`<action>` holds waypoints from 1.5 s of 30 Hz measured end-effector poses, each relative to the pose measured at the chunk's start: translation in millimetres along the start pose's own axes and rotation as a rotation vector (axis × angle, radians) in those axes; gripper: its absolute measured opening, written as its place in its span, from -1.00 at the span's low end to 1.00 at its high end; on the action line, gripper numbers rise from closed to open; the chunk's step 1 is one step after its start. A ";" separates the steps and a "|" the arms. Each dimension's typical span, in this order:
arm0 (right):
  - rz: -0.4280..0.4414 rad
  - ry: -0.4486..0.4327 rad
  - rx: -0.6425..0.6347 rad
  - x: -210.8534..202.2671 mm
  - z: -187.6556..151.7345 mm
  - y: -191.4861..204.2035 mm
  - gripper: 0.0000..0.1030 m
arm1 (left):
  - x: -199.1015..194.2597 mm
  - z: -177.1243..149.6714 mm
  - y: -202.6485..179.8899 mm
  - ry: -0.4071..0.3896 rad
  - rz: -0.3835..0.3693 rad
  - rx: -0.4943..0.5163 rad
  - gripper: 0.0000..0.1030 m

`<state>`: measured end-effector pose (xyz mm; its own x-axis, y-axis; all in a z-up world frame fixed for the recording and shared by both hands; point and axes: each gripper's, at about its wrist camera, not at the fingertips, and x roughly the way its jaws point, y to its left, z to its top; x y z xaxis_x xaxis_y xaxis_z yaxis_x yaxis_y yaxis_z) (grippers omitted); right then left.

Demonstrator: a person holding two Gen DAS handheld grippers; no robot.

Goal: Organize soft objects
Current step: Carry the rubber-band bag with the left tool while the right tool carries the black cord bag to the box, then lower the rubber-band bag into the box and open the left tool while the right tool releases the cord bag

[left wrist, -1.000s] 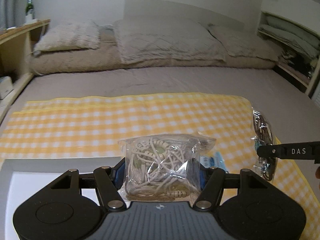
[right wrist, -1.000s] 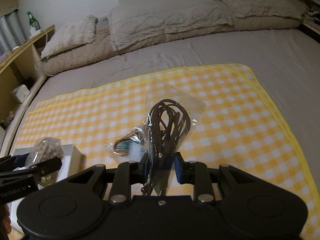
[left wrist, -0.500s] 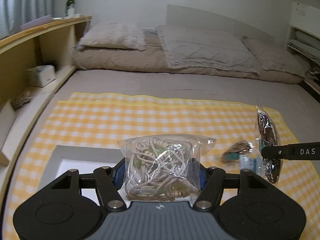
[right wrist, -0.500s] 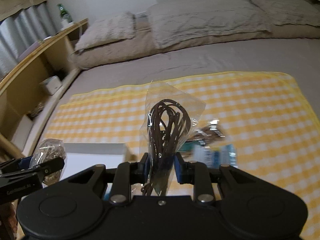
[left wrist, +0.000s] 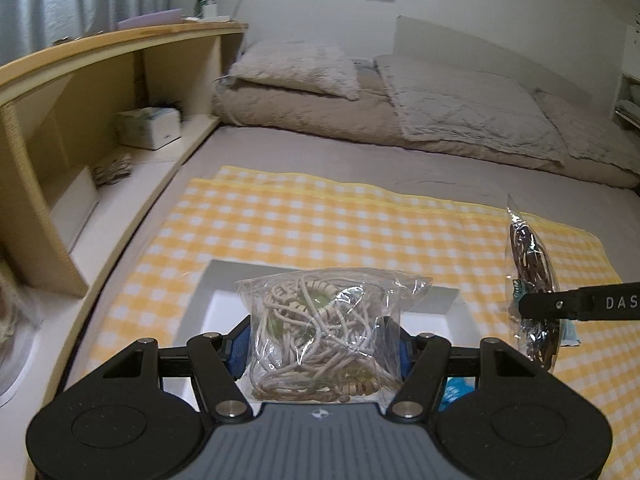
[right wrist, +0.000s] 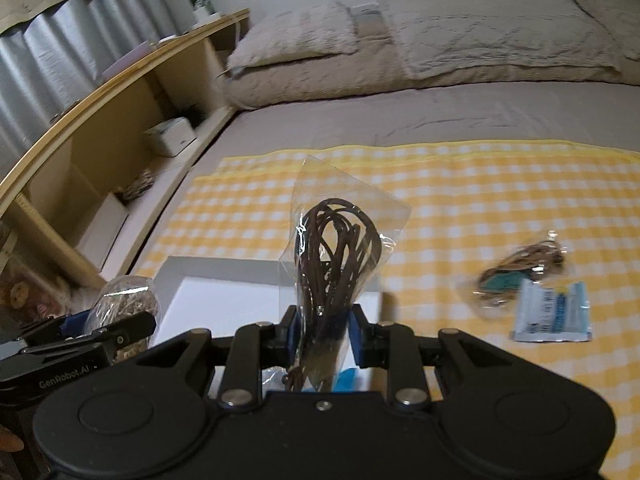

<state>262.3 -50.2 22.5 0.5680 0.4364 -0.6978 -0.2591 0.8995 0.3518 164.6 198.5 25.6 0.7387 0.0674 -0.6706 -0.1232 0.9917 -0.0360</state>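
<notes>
My left gripper (left wrist: pixel 320 346) is shut on a clear bag of beige cords (left wrist: pixel 320 332) and holds it above a white box (left wrist: pixel 224 304) on the yellow checked cloth (left wrist: pixel 320 216). My right gripper (right wrist: pixel 325 336) is shut on a clear bag of dark brown cord (right wrist: pixel 334 256), also over the white box (right wrist: pixel 224 300). The brown cord bag shows at the right of the left wrist view (left wrist: pixel 532 284). The beige cord bag shows at the lower left of the right wrist view (right wrist: pixel 128 308).
Another cord bag (right wrist: pixel 516 276) and a blue-white packet (right wrist: pixel 552 312) lie on the cloth to the right. A wooden shelf (left wrist: pixel 72 128) with a tissue box (left wrist: pixel 150 126) runs along the left. Pillows (left wrist: pixel 296 68) lie at the bed's head.
Both grippers have moved left with their bags, and the white box now lies under them. The loose cord bag and packet are now off to the right.
</notes>
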 end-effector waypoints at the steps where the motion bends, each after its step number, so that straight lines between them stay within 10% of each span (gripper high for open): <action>1: 0.007 0.003 -0.003 2.0 -0.8 5.2 -0.49 | -0.7 -2.0 5.2 0.002 0.004 -0.004 0.26; 24: 0.103 0.118 0.025 68.1 -12.7 91.2 -0.49 | 50.6 -69.9 37.1 0.263 0.019 0.247 0.26; 45: 0.150 0.257 0.054 172.6 -23.3 171.7 -0.41 | 51.6 -82.7 58.7 0.283 -0.024 0.147 0.35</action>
<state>297.7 180.0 -52.1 0.3087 0.5610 -0.7681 -0.2794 0.8254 0.4906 140.7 251.3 -72.5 0.5242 0.0315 -0.8510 0.0041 0.9992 0.0395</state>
